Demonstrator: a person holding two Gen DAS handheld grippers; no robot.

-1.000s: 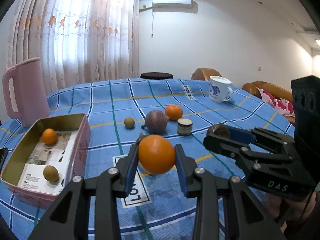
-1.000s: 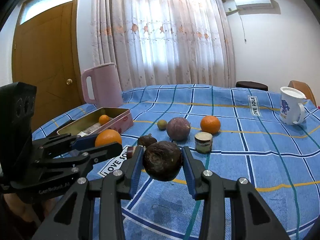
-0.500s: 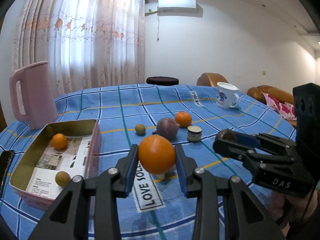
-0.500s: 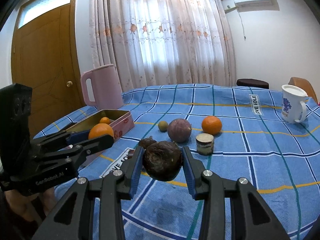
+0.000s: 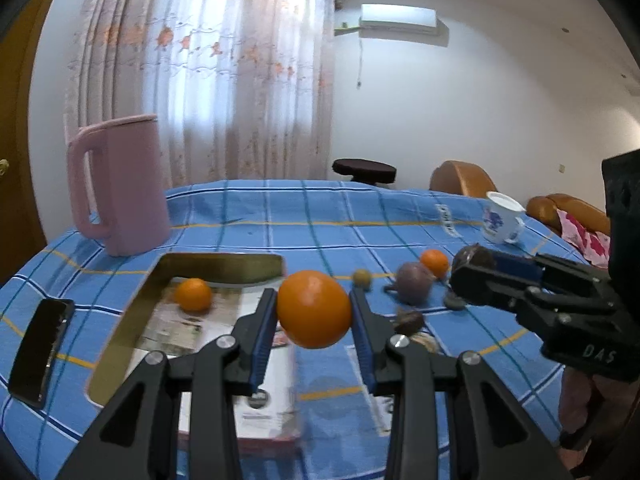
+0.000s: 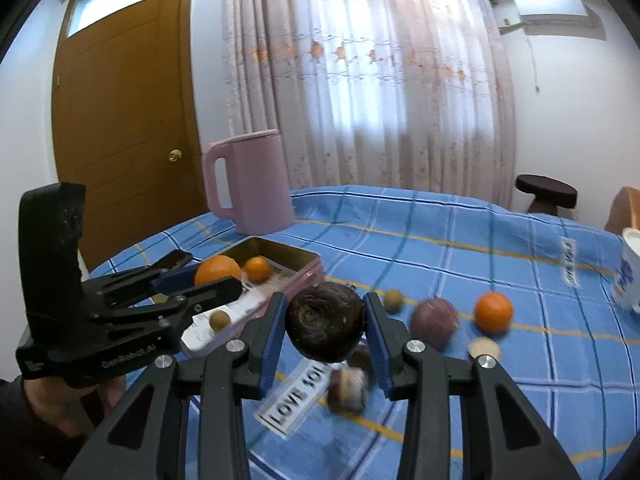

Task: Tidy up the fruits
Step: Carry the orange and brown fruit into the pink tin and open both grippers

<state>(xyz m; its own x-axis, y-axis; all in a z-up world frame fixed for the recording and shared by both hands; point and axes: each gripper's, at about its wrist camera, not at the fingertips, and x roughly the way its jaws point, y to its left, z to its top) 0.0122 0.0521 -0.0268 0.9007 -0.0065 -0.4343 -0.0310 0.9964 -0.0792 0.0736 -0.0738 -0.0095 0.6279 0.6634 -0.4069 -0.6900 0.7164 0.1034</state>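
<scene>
A black phone (image 5: 40, 350) is lying at 9 o'clock on the blue checked tablecloth (image 5: 320, 216), beside an open pink tin (image 5: 224, 262) with a pink jug (image 5: 120, 184) standing behind it at 11 o'clock. 1 small orange (image 5: 193, 294) is sitting inside the tin. The left gripper (image 5: 314, 312) is clamping a large orange (image 5: 314, 309) between its 2 blue-padded fingers, holding it in the air just at the tin's right edge. At 3 o'clock, the right gripper (image 6: 325, 326) is squeezing a dark wrinkled fruit (image 6: 325, 327) above the cloth. Behind it, a purple fruit (image 6: 434, 320), another orange (image 6: 493, 312) and a small greenish fruit (image 6: 393, 300) are resting loose.
</scene>
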